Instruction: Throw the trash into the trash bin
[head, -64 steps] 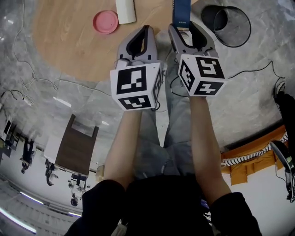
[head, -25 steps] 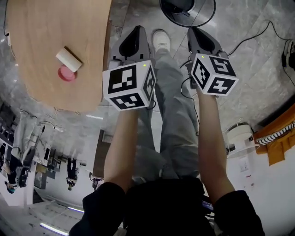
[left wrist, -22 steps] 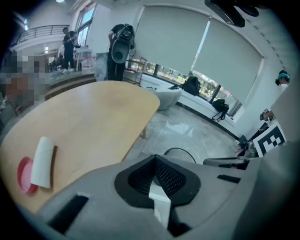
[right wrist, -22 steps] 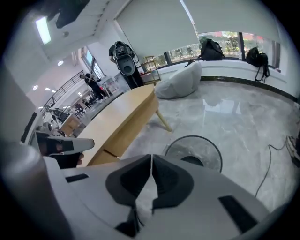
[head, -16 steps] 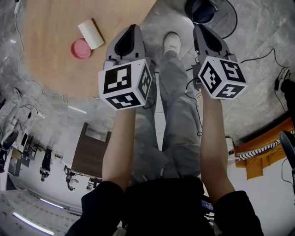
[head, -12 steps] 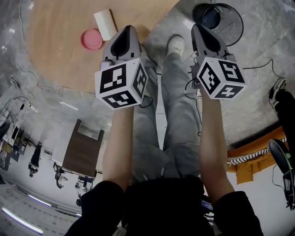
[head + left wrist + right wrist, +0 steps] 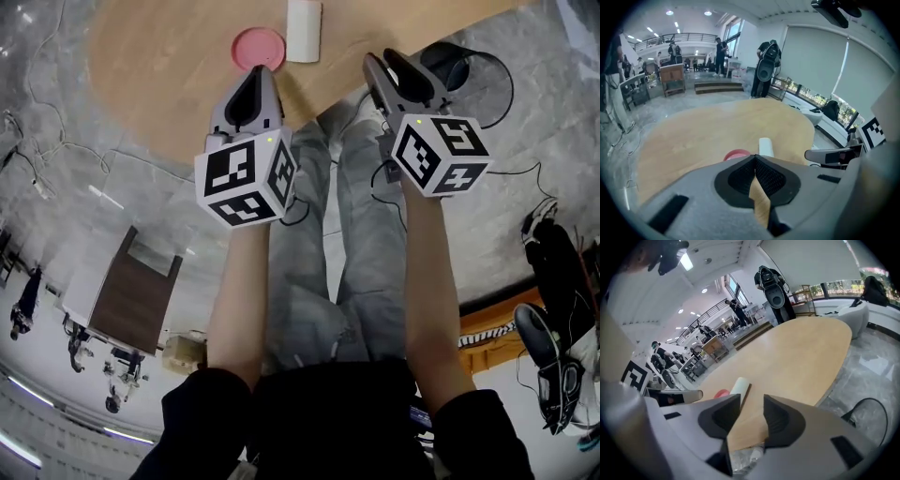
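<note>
Just ahead of the left tongs a pink lid and a white roll lie on the desk; further left it is bare. Right of the right tongs, whose empty jaws have just been opening, a mesh bin stands on the floor.

Beyond the fingers a big open lab hall is stretching: people are standing below a railed mezzanine, ceiling lights are glowing, and marble floor is spreading.
</note>
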`<control>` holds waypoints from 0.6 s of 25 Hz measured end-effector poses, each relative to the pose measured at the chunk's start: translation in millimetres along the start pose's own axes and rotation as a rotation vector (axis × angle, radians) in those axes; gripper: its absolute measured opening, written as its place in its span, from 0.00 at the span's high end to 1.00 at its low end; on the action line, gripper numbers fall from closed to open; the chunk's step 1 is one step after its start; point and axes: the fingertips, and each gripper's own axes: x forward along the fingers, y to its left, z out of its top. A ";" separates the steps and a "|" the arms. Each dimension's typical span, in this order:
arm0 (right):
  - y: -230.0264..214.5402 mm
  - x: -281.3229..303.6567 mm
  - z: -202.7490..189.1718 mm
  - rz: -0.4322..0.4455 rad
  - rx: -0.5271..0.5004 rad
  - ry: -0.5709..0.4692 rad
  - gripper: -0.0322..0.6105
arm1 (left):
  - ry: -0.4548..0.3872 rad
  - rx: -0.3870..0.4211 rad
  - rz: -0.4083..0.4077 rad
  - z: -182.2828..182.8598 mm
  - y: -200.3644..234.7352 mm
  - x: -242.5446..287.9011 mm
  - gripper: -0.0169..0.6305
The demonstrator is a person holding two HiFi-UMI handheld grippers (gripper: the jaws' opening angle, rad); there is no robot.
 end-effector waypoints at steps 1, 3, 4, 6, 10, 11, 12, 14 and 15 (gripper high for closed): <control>9.1 8.3 -3.1 0.019 0.008 0.018 0.70 | -0.002 -0.010 0.003 -1.2 8.9 -2.1 0.97; 25.6 23.8 -8.9 0.047 0.017 0.048 0.65 | -0.004 -0.029 0.010 -4.0 26.3 -5.1 0.97; 32.6 30.4 -11.0 0.054 0.015 0.059 0.65 | -0.004 -0.037 0.013 -5.2 33.7 -6.2 0.97; 45.0 42.2 -13.7 0.062 0.005 0.081 0.63 | -0.003 -0.049 0.014 -6.7 45.6 -8.4 0.97; 65.7 63.3 -19.0 0.060 -0.007 0.115 0.62 | -0.002 -0.065 0.006 -9.3 63.6 -12.5 0.97; 68.6 68.1 -21.1 0.054 -0.009 0.123 0.62 | -0.003 -0.068 0.003 -9.8 66.8 -12.8 0.97; 70.3 72.3 -23.5 0.046 -0.009 0.131 0.62 | -0.004 -0.069 -0.001 -10.3 69.6 -13.2 0.97; 71.0 79.8 -27.9 0.023 -0.001 0.144 0.62 | -0.007 -0.076 -0.004 -10.7 76.1 -13.6 0.97; 70.6 83.4 -29.4 0.009 0.003 0.148 0.62 | -0.008 -0.081 -0.004 -10.6 80.5 -13.8 0.97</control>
